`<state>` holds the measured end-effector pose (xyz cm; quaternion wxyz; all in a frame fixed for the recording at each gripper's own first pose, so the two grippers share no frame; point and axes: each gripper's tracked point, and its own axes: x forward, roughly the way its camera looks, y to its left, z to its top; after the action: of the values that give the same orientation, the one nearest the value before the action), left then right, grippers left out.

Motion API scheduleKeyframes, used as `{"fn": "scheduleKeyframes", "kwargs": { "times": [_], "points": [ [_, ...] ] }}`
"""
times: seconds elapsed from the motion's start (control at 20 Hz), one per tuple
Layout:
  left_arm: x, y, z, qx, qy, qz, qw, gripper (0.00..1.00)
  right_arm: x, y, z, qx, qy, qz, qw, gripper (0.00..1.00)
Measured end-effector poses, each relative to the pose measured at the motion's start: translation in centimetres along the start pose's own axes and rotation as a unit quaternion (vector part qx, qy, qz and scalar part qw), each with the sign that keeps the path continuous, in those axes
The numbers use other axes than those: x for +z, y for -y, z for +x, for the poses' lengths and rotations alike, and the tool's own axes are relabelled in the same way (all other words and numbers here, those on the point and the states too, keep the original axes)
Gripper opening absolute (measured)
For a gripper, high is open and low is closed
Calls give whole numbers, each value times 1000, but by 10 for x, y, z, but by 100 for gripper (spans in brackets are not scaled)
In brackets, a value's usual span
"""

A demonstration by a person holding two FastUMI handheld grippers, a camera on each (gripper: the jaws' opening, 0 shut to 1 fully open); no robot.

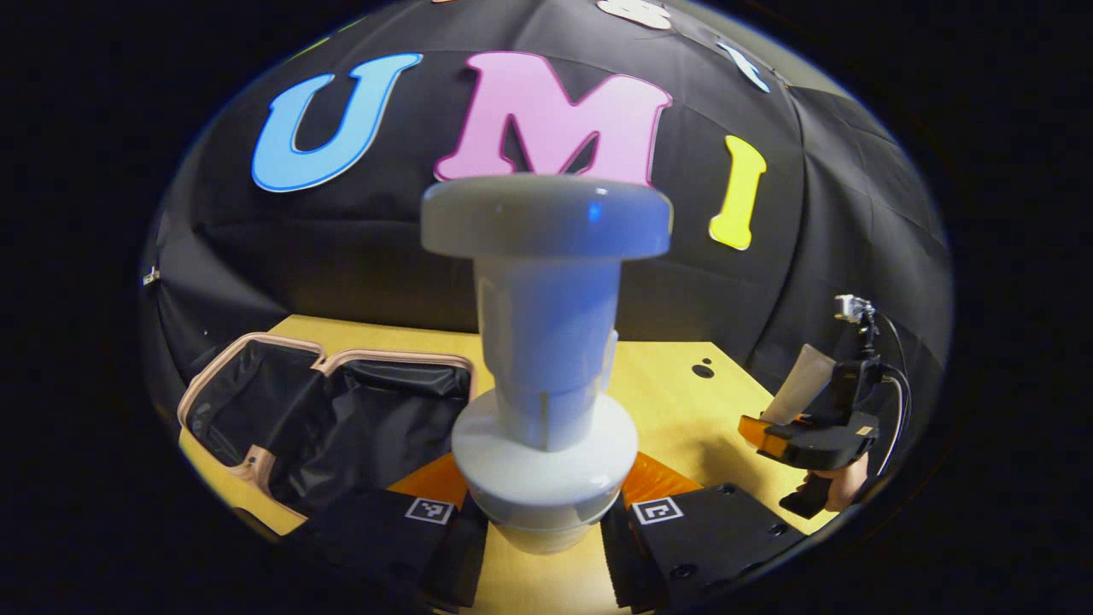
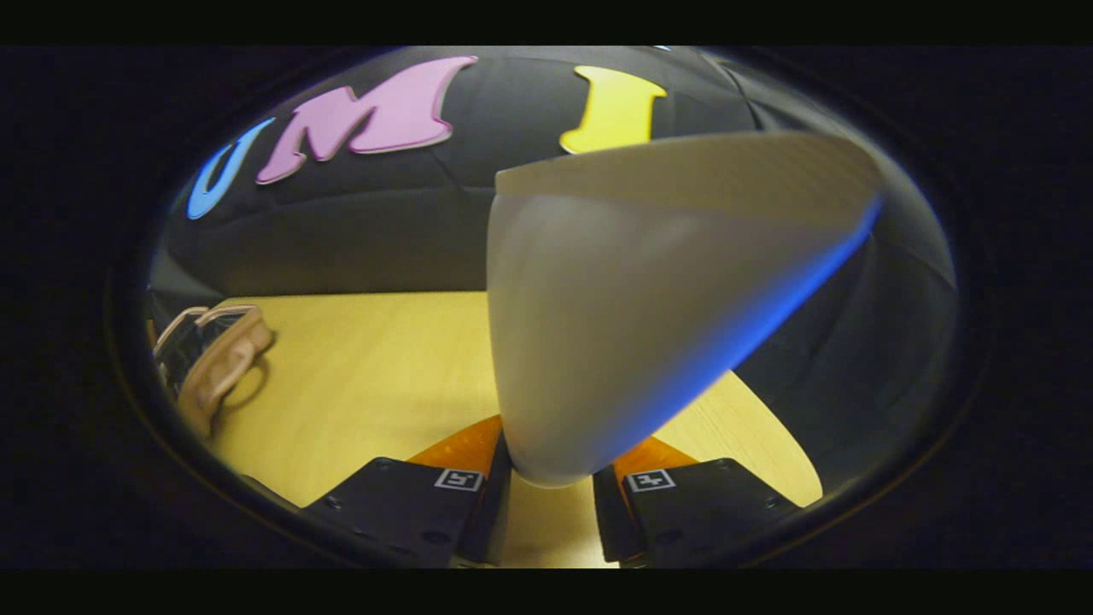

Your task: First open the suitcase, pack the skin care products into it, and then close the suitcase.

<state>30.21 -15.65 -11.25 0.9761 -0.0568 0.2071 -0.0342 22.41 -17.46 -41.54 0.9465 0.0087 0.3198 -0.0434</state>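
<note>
1. Two skin care items are held above the counter [image 2: 359, 376], one in each claw; the suitcase [image 1: 324, 410] lies open on the counter with its dark lining exposed, so opening looks done and packing is the step in hand

2. White jar-like bottle [image 1: 546, 359]: hard glossy plastic with a wide cap, a narrow waist and a flared base. Judged stiff, fairly light and slippery on its shine. Held upright, up off the counter, just to the right of the suitcase in the left gripper view

3. Left claw [image 1: 546, 521]: closed partway, both fingers pressing the flared base of the bottle from either side. The low hold looks sound, though the top-heavy cap may tip if swung fast

4. Pale soft tube [image 2: 632, 316]: a squeeze tube with a flat crimped end uppermost and its rounded end down. Judged light, yielding under pressure and matte enough not to slip. Best taken near the firmer rounded end, as here. Held over the counter, well to the right of the suitcase

5. Right claw [image 2: 551, 478]: narrowed onto the tube's lower end, a finger on each side. It also appears in the left gripper view, far right of the suitcase, with the tube standing up from it
</note>
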Motion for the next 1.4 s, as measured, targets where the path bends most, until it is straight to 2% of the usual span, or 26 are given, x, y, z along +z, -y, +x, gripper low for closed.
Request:
{"fn": "scheduleKeyframes", "kwargs": {
  "times": [0.2,0.3,0.4,0.45,0.55,0.6,0.65,0.8,0.95,1.15,1.25,1.4],
  "points": [
    [5,-82,-4,43,-31,8,999,61,53,-80,-40,81,48,-39,995,46],
    [5,-113,4,28,-66,-14,997,61,86,-118,-59,112,96,-44,988,45],
    [-4,-136,20,18,-111,-28,993,61,99,-159,-73,149,103,-39,983,45],
    [-8,-147,30,13,-128,-29,991,64,101,-180,-79,170,100,-31,980,41],
    [-24,-163,45,5,-171,-30,985,61,104,-214,-87,204,95,-28,974,45],
    [-36,-170,50,5,-199,-27,980,64,104,-230,-91,219,95,-36,970,45],
    [-52,-177,54,3,-235,-24,972,61,103,-244,-95,231,95,-42,967,45],
    [-91,-192,67,9,-321,-16,947,61,95,-284,-106,270,88,-49,957,45],
    [-124,-205,68,22,-404,-1,915,61,88,-319,-108,298,72,-43,951,45],
    [-123,-204,72,35,-442,19,896,62,89,-350,-105,311,59,-42,948,45],
    [-112,-213,78,56,-417,25,907,64,87,-356,-99,305,47,-42,950,45],
    [-85,-214,74,66,-357,-6,932,70,85,-361,-98,303,39,-42,951,46]
  ]
}}
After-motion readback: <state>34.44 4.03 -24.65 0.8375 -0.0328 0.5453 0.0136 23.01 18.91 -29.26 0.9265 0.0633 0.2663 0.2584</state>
